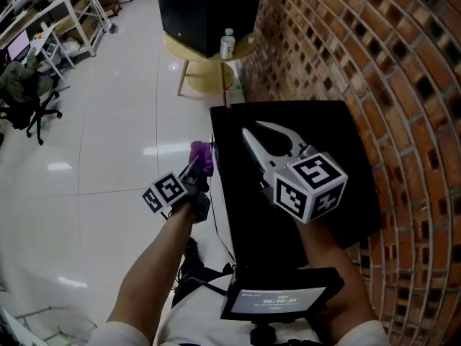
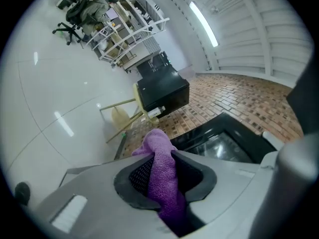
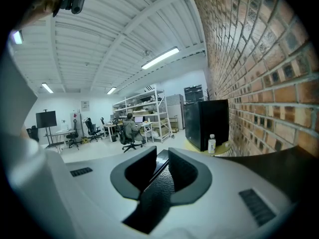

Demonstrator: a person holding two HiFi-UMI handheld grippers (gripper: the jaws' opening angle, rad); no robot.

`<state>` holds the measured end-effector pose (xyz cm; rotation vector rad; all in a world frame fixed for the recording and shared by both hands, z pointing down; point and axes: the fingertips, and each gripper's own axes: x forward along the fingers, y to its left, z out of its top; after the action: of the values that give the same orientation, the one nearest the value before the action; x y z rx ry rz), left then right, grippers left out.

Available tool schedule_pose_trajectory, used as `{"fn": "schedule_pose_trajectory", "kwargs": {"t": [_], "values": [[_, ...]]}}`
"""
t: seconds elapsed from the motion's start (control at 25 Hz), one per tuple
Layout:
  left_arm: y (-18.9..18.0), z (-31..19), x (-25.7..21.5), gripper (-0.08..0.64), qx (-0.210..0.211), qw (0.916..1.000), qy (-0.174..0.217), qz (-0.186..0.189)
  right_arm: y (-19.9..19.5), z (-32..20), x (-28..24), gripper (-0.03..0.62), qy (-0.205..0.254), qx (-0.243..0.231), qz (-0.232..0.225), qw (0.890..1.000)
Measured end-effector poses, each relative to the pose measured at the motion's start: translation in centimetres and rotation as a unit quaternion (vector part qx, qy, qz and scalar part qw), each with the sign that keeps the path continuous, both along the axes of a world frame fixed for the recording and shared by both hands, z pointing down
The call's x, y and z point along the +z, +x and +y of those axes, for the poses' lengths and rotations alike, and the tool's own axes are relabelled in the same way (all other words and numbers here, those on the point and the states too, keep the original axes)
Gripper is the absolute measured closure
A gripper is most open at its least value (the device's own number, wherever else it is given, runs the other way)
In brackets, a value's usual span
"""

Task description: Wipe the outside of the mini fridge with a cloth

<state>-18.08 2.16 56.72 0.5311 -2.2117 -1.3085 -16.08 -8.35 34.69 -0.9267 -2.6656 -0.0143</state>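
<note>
At far left, one white metal shelving rack and one black office chair on a glossy white floor. Left of centre, one left gripper, grey plastic with a marker cube, clenched on one purple cloth: fuzzy terry, pinched between two textured black pads, long axis along the jaws, bunched free end poking beyond the tips and away from the person, just at the upper left edge of the mini fridge; contact with it not clear. At centre, that one boxy fridge, smooth black and glossy on top, long axis running away from the person. Above its top, one right gripper, pointing the same way, jaws a narrow slot apart and empty. Farther back, one round yellow desk carrying one black cabinet and one small pale bottle. At right, one rough red brick wall beside the fridge.
</note>
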Motion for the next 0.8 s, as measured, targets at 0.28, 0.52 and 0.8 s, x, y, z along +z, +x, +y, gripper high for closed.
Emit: {"fn": "schedule_pose_trajectory", "kwargs": {"t": [0.28,0.52,0.8], "values": [[3.3,0.3,-8.3,0.486,-0.029,0.9959,0.043,-0.075,0.2,0.4,0.0,0.528,-0.001,-0.022,-0.001,1.0],[7.7,0.8,-13.5,0.486,-0.065,0.9908,0.046,-0.109,0.6,1.0,-0.1,0.528,0.0,-0.052,-0.003,0.999],[11.7,-0.9,-17.6,0.486,-0.051,0.9881,0.074,-0.125,0.7,1.1,0.1,0.526,0.002,-0.061,0.002,0.998]]}}
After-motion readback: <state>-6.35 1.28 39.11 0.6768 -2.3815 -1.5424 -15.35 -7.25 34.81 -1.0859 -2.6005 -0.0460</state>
